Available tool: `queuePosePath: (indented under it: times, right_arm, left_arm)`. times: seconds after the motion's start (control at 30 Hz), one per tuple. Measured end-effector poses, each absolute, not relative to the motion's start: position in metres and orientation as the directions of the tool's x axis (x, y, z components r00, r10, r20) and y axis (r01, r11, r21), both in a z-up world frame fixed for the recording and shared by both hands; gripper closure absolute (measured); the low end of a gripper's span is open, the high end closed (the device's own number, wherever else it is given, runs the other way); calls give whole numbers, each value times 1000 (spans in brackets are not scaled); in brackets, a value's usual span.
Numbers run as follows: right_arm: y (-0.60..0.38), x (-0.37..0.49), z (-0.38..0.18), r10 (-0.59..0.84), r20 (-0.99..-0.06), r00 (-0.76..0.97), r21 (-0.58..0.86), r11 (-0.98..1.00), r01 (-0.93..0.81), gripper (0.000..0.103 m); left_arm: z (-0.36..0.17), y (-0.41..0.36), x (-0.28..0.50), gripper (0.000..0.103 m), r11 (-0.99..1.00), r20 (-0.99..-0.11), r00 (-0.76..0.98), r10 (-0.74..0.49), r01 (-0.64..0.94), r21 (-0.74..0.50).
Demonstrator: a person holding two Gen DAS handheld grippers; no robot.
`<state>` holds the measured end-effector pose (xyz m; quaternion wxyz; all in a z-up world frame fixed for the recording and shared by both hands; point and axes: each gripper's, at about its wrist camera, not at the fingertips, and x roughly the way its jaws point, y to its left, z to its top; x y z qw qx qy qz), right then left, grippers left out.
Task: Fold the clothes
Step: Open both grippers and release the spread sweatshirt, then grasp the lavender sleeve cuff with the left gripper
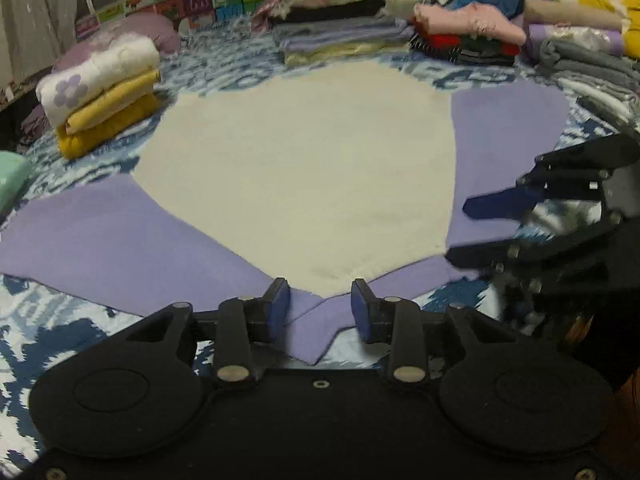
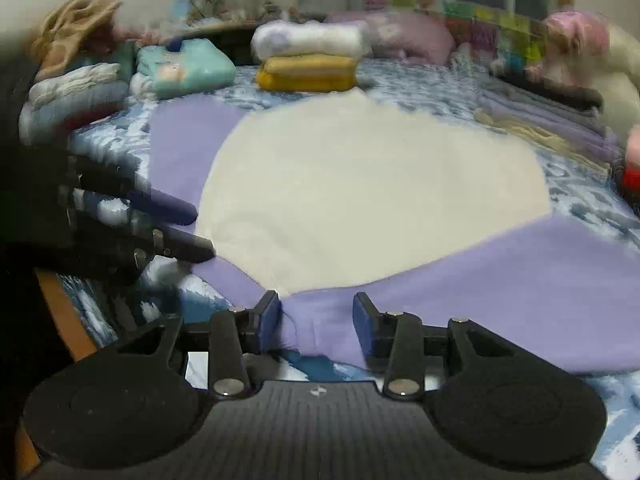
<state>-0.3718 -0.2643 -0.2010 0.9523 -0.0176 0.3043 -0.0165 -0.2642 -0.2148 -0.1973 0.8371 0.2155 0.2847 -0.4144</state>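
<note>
Garment: cream-and-lilac sweatshirt [image 1: 304,168], spread flat on the blue-patterned bed [image 1: 72,328], filling the centre of both views. Cream body panel in the middle, lilac sleeves running out to lower left and right of the left wrist frame. No fold is visible in it yet.

Progress: judged early for this item. Finished stacks line the upper edge of the frame: a white-and-yellow folded pile [image 1: 104,104] at upper left, a grey and lilac stack [image 1: 344,36] at top centre, a pink and red stack [image 1: 468,32] at upper right. Folding of sleeves and body is left to do.

Left tool [image 1: 320,308]: jaws moderately apart, blue pads either side of a lilac point of fabric at the lower centre; not closed on it, contact uncertain.

Right tool [image 2: 316,320]: jaws likewise apart, straddling lilac cloth at the near edge, nothing clamped. In the left wrist view it shows at the right edge, blurred, over the sleeve.
</note>
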Motion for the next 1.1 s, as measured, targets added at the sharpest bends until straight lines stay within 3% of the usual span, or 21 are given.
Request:
queuePosePath:
  times: [0.07, 0.17, 0.33, 0.5, 0.7, 0.93, 1.1]
  right_arm:
    - [-258, -377, -194, -82, -557, 826, -97, 995, 33, 63]
    - [-258, -378, -201, -75, -587, 806, -106, 994, 16, 63]
    - [-260, -393, -190, -40, -615, 788, -55, 998, 7, 64]
    - [-313, -431, -183, -29, -537, 843, 263, 944, 200, 62]
    - [-383, -478, -188, -89, -426, 900, 617, 699, 362, 53]
    - [-445, -539, -207, -244, -327, 913, 813, 420, 404, 44]
    - [-469, -573, -211, -346, -273, 898, 855, 341, 392, 43]
  left_arm:
    - [-198, -213, -269, 72, 551, -639, 511, -575, 819, 159]
    - [-204, -218, -267, 73, 514, -683, 490, -541, 836, 193]
    - [-193, -204, -263, 73, 489, -719, 403, -566, 867, 100]
    - [-173, -194, -255, 73, 551, -673, 424, -606, 834, 28]
    - [-156, -235, -269, 72, 531, -633, 416, -654, 847, 7]
    - [-149, -334, -297, 68, 386, -638, 328, -697, 921, 52]
    - [-158, -409, -324, 68, 289, -648, 292, -703, 950, 115]
